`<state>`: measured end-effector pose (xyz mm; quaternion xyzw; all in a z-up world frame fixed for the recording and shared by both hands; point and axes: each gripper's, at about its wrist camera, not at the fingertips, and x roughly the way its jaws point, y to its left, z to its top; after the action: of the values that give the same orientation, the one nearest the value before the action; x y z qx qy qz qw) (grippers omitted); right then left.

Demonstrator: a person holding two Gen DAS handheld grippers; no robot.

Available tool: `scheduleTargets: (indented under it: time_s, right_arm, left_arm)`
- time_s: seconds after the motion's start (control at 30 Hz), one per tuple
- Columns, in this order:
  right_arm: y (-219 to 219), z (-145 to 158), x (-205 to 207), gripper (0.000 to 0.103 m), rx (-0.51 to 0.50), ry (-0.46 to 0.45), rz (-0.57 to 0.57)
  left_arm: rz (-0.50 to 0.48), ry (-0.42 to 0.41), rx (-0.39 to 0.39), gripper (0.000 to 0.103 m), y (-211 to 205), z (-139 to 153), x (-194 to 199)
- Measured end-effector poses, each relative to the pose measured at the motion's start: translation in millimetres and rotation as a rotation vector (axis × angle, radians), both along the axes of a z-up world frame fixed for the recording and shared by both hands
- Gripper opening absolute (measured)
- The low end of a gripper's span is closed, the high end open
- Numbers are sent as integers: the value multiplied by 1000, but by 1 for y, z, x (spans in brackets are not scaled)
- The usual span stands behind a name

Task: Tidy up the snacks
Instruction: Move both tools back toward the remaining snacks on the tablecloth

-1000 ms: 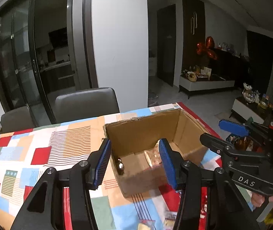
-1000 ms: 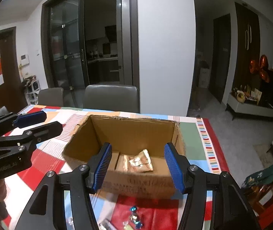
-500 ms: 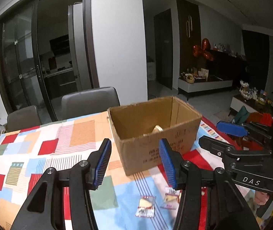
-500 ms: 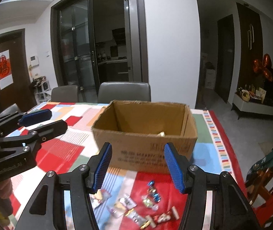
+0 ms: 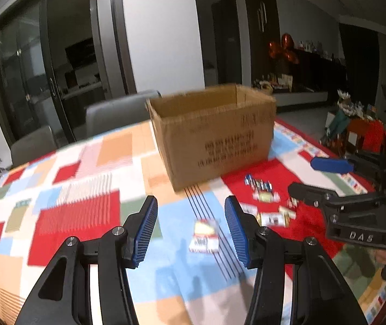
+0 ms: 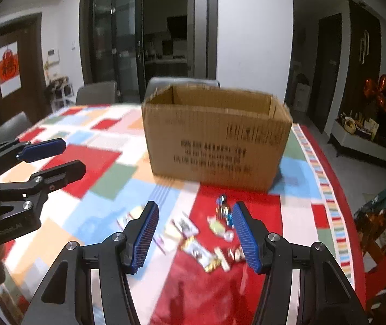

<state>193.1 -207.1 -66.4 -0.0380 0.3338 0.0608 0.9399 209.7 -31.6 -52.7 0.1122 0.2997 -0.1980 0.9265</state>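
An open cardboard box (image 5: 214,135) stands on the patchwork tablecloth; it also shows in the right wrist view (image 6: 217,138). Several small wrapped snacks (image 6: 206,233) lie scattered on the cloth in front of it, and in the left wrist view (image 5: 263,203). A red-and-white packet (image 5: 204,235) lies between my left fingers' line of sight. My left gripper (image 5: 191,227) is open and empty above the cloth. My right gripper (image 6: 195,233) is open and empty above the snacks. The box's inside is hidden.
The colourful tablecloth (image 5: 79,189) covers the table. Grey chairs (image 5: 117,113) stand behind the far edge. The table's right edge (image 6: 336,189) drops to the floor, with a cluttered low stand (image 6: 382,230) beside it.
Both grippers have pulled back and down from over the box. The box now stands farther off and the loose snacks on the cloth have come into view.
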Motion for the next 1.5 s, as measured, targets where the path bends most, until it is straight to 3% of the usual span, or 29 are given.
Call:
scheduleTargets:
  time_s: [0.2, 0.47, 0.8, 0.97, 1.33, 1.43, 1.5]
  right_arm:
    - [2, -27, -8, 58, -54, 57, 25]
    - [6, -55, -4, 57, -119, 106, 87]
    - [-9, -75, 34, 45, -33, 197, 95]
    - [-9, -84, 45, 44, -8, 234, 136]
    - [-3, -94, 56, 40, -36, 258, 187]
    - [-3, -94, 57, 30, -29, 262, 191]
    - [-3, -94, 56, 23, -27, 262, 189]
  left_arm:
    - [-4, 85, 9, 51, -1, -32, -8]
    - [-26, 109, 27, 51, -8, -59, 0]
    - [-22, 212, 5, 51, -20, -84, 45]
    - [-28, 253, -4, 51, -24, -93, 59]
    - [0, 318, -2, 50, -30, -110, 79]
    - [8, 317, -3, 47, -31, -112, 80]
    - [8, 316, 0, 39, -32, -112, 80]
